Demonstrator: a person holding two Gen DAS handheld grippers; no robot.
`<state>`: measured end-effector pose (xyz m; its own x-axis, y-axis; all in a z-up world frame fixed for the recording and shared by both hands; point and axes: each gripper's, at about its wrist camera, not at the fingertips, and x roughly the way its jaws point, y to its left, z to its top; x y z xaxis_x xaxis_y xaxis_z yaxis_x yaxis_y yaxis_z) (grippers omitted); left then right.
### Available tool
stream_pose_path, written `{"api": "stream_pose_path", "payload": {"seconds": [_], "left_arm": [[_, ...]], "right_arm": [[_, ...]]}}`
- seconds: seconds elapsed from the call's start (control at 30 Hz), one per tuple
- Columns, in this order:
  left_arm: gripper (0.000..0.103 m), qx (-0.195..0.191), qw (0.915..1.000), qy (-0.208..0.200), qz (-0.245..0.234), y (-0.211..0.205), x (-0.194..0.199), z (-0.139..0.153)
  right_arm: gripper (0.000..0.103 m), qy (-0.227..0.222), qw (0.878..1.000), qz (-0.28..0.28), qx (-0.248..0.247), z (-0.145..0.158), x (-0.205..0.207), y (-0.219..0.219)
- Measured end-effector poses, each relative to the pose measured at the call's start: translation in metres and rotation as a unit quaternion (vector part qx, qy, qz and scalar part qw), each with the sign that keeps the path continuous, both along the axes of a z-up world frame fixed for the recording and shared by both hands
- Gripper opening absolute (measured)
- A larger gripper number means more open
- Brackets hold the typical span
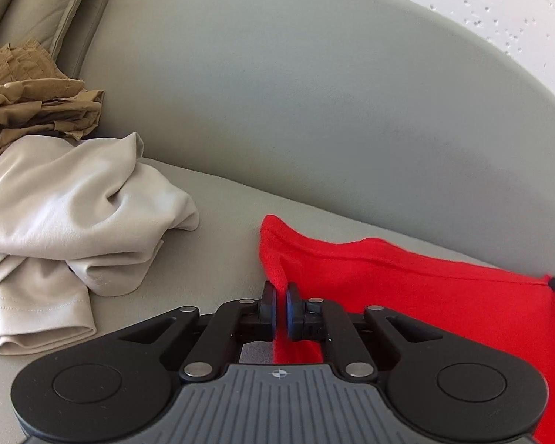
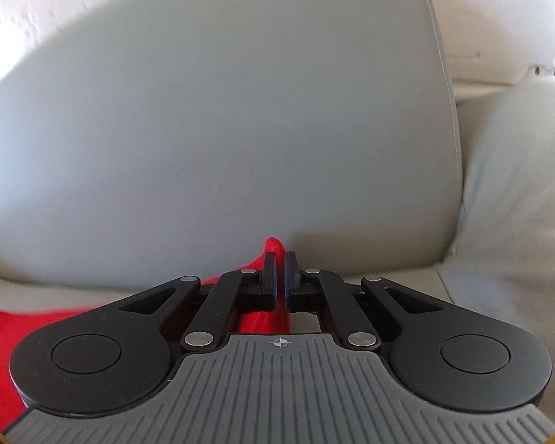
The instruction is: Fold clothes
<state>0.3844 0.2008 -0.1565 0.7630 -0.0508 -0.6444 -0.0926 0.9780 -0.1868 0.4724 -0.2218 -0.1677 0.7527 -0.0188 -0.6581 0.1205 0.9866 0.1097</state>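
1. My left hand-held gripper (image 1: pixel 281 309) is pinching one corner of the red garment (image 1: pixel 407 288), fingers pressed together on the cloth.
2. My right hand-held gripper (image 2: pixel 280 281) is pinching another corner of it (image 2: pixel 273 246), close to the grey sofa backrest (image 2: pixel 222 111).
3. The garment stretches between both grippers over the sofa seat (image 1: pixel 218 259).
4. A crumpled beige garment (image 1: pixel 66 214) and a tan one (image 1: pixel 29 107) lie to the left.

Red garment (image 1: pixel 425 296) cut off at right edge, partly hidden behind left tool (image 1: pixel 281 303).
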Motion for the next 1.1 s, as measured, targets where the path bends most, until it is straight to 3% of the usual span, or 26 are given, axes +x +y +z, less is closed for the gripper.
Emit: {"api": "stream_pose_path", "payload": {"seconds": [0.03,0.07,0.1,0.17,0.23,0.3,0.37,0.43,0.53,0.6,0.7,0.8,0.87,0.9,0.97,1.1], "left_arm": [[0.017,0.0,1.0,0.004,0.005,0.001,0.0,0.002],[0.017,0.003,0.9999,0.008,0.011,0.002,-0.001,0.005],[0.02,0.013,0.9996,0.011,0.023,0.002,-0.003,0.009],[0.021,0.042,0.9976,0.014,0.053,0.001,-0.012,0.02],[0.02,0.041,0.9969,0.012,0.066,0.006,-0.031,0.036],[0.02,0.007,0.9992,0.017,0.035,0.011,-0.057,0.054],[0.02,-0.041,0.998,0.043,-0.023,0.004,-0.085,0.065],[0.023,-0.073,0.9887,0.096,-0.089,-0.018,-0.114,0.063],[0.023,-0.095,0.9704,0.162,-0.151,-0.052,-0.16,0.056],[0.023,-0.129,0.9641,0.169,-0.16,-0.06,-0.189,0.062],[0.028,-0.181,0.9611,0.145,-0.151,-0.056,-0.227,0.081],[0.034,-0.174,0.9669,0.14,-0.123,-0.053,-0.246,0.083],[0.033,-0.157,0.9698,0.157,-0.102,-0.057,-0.254,0.076],[0.033,-0.147,0.971,0.162,-0.097,-0.061,-0.258,0.074],[0.033,-0.146,0.9704,0.167,-0.097,-0.062,-0.26,0.069],[0.033,-0.151,0.9686,0.172,-0.096,-0.06,-0.263,0.058]], "right_arm": [[0.003,0.018,1.0,-0.003,-0.005,-0.004,0.003,0.0],[0.01,0.019,1.0,-0.015,-0.012,0.0,0.002,-0.001],[0.032,0.02,0.999,-0.027,-0.019,0.004,0.001,-0.001],[0.049,0.018,0.998,-0.052,-0.029,0.014,-0.002,-0.004],[0.049,-0.009,0.997,-0.077,-0.021,0.034,-0.021,-0.019],[0.05,-0.024,0.997,-0.079,0.004,0.053,-0.046,-0.037],[0.05,0.0,0.997,-0.046,0.057,0.061,-0.071,-0.05],[0.05,0.055,0.992,-0.001,0.117,0.061,-0.092,-0.06],[0.045,0.126,0.975,0.027,0.182,0.038,-0.128,-0.066],[0.041,0.16,0.962,0.033,0.218,0.023,-0.151,-0.07],[0.039,0.18,0.951,0.018,0.252,0.009,-0.172,-0.072],[0.039,0.181,0.947,0.028,0.265,0.003,-0.174,-0.074],[0.034,0.168,0.949,0.043,0.263,0.0,-0.172,-0.068],[0.02,0.163,0.952,0.05,0.255,0.0,-0.169,-0.066],[0.004,0.155,0.96,0.058,0.224,0.0,-0.163,-0.056],[0.001,0.116,0.981,0.042,0.152,0.016,-0.175,-0.054]]}}
